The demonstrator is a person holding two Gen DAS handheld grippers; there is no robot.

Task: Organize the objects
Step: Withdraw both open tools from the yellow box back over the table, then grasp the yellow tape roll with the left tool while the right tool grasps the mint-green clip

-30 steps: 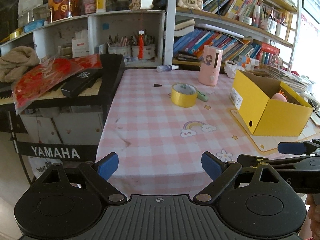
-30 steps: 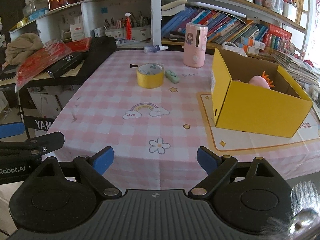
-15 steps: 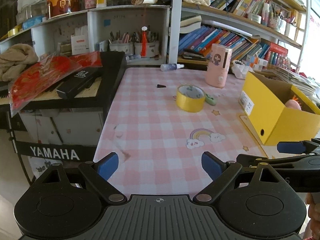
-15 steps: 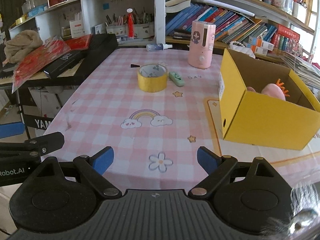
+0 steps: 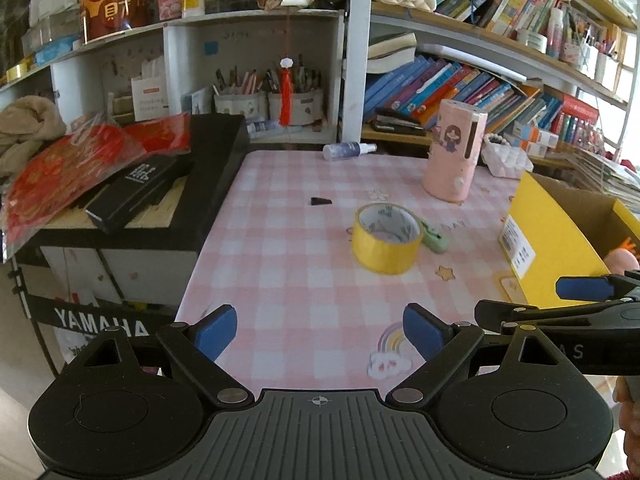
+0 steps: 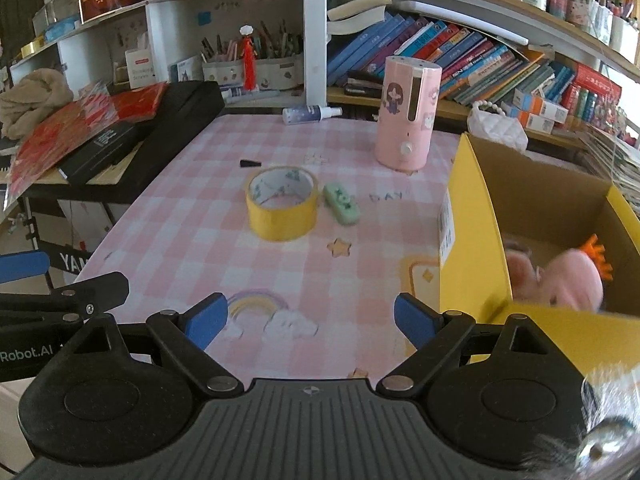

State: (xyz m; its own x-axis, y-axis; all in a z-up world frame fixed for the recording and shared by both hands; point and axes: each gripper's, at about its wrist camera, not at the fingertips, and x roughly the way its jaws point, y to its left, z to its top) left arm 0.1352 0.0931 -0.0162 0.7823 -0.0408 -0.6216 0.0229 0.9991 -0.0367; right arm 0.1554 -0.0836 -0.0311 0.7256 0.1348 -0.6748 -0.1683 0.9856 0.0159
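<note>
Left gripper [image 5: 320, 330]: blue-padded fingers spread wide, nothing between them, held over the near edge of the pink checked tablecloth [image 5: 304, 264].

Right gripper [image 6: 311, 322]: fingers likewise apart and holding nothing, above the rainbow print [image 6: 256, 306], just beside the near corner of the yellow cardboard box [image 6: 472, 240].

Yellow tape roll [image 6: 282, 202]: lying flat on the cloth, mid-table, ahead of both grippers and well apart from them.

Small green item [image 6: 341, 203]: just beside the tape roll, on its box side; what it is cannot be told.

Small black wedge [image 6: 249, 163]: on the cloth beyond the tape roll.

Pink cylindrical device [image 6: 407, 114]: upright near the far edge of the table, cartoon figure on its face.

Clear spray bottle [image 6: 310, 113]: lying on its side at the far edge.

Yellow cardboard box, contents: a pink plush toy [image 6: 568, 280] with orange tuft, inside, open top.

Black keyboard [image 5: 200, 184]: beside the table on the left, with red packets [image 5: 64, 168] and a black case on top.

Bookshelves [image 6: 480, 52]: behind the table, crowded.
</note>
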